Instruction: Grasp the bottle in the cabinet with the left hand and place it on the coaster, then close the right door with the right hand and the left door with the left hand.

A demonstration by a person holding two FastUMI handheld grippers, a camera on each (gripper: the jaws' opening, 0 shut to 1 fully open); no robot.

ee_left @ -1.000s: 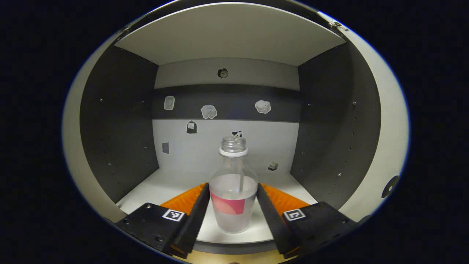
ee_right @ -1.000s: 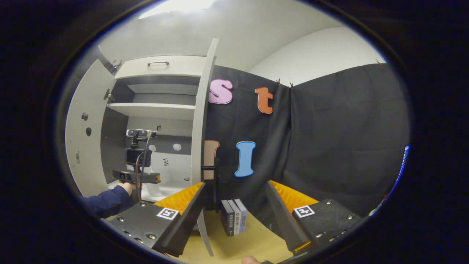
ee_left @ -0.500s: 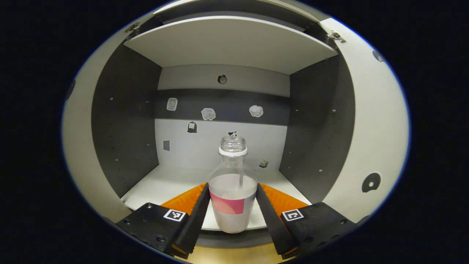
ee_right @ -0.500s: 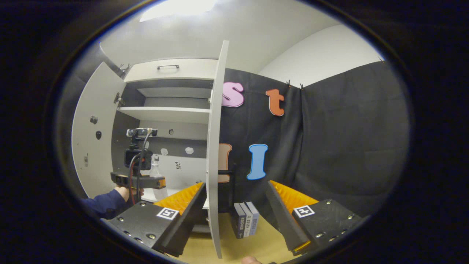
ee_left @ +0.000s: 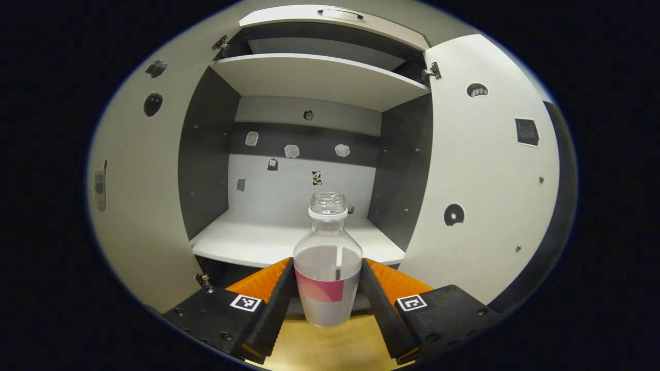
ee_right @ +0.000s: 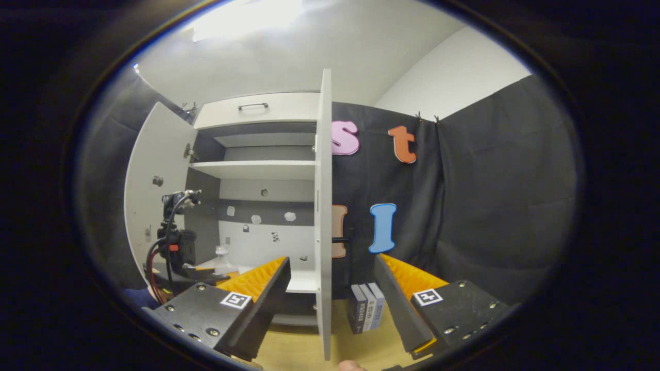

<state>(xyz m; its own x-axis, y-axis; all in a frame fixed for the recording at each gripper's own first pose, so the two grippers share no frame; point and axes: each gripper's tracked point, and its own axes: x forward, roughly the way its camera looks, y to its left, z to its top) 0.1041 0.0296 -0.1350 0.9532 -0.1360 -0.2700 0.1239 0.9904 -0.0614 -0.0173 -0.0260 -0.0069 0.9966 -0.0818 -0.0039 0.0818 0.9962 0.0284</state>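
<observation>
1. Hard to make out in the right gripper view: the bottle [ee_right: 223, 259], a small pale shape low at the cabinet [ee_right: 258, 170] mouth, half covered by the left gripper [ee_right: 178, 268] and its cables; grip not readable from there.
2. Cut off at the lower left edge of that view: a dark sleeve [ee_right: 135, 298]; the hand holding the far gripper hidden.
3. Seen edge-on in the right gripper view: the right door [ee_right: 324, 216], a thin upright strip; books [ee_right: 367, 308] partly behind the right gripper [ee_right: 332, 299], whose fingers stand wide apart with nothing between them.
4. In the left gripper view: left gripper [ee_left: 327, 293] clamped on the bottle [ee_left: 328, 268] at label height, both fingers pressing its sides; bottle upright, uncapped, clear of the shelf [ee_left: 289, 242], held over the wooden tabletop [ee_left: 330, 345].
5. Compared with a second ago: bottle lifted off the shelf and drawn out of the cabinet; both doors [ee_left: 490, 170] now showing more fully; right door nearer the middle of the right gripper view.
</observation>
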